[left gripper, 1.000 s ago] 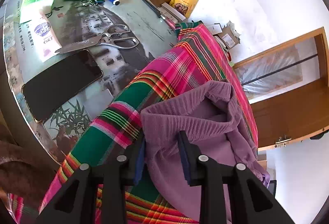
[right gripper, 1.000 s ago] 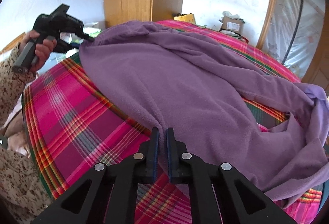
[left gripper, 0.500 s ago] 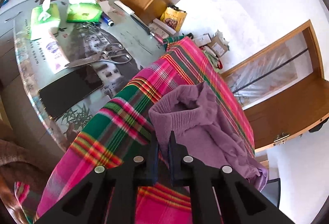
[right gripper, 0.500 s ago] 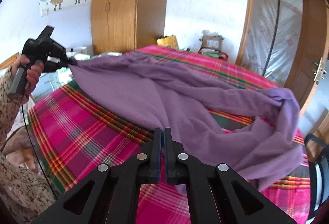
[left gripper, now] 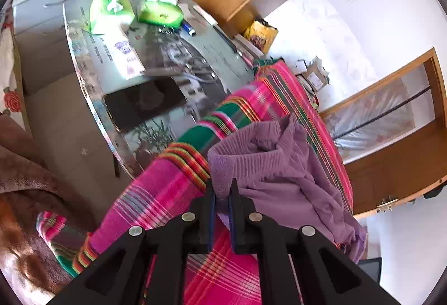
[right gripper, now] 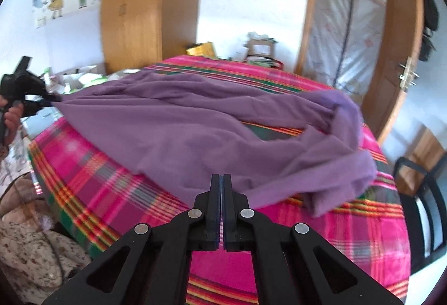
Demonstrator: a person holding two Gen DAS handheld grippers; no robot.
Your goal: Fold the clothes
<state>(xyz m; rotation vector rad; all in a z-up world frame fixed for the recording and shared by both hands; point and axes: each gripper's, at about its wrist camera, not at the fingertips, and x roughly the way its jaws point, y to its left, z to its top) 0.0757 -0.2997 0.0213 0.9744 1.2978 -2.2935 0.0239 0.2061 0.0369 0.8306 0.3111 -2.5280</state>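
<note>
A purple fleece garment [right gripper: 178, 134] lies spread across the bed's pink and green plaid cover [right gripper: 321, 238], its far end bunched [right gripper: 343, 137]. My right gripper [right gripper: 222, 177] is shut, its tips on the garment's near edge. My left gripper [right gripper: 46, 103] appears far left in this view, held by a hand [right gripper: 11, 116], pinching a corner so the cloth pulls taut. In the left wrist view the left gripper [left gripper: 222, 187] is shut on the garment's ribbed hem [left gripper: 245, 162], above the plaid cover [left gripper: 167, 193].
A glass table [left gripper: 92, 89] beside the bed holds a black phone [left gripper: 145, 103], scissors [left gripper: 195, 73], tissue packs [left gripper: 111, 11] and pens. A black chair [right gripper: 416, 193] stands at the bed's right. The person's patterned sleeve [right gripper: 33, 243] is at the lower left.
My left gripper went from open around the ribbed hem to shut on it and drew back. The right gripper stayed shut and pulled away, so the garment now stretches between them.
</note>
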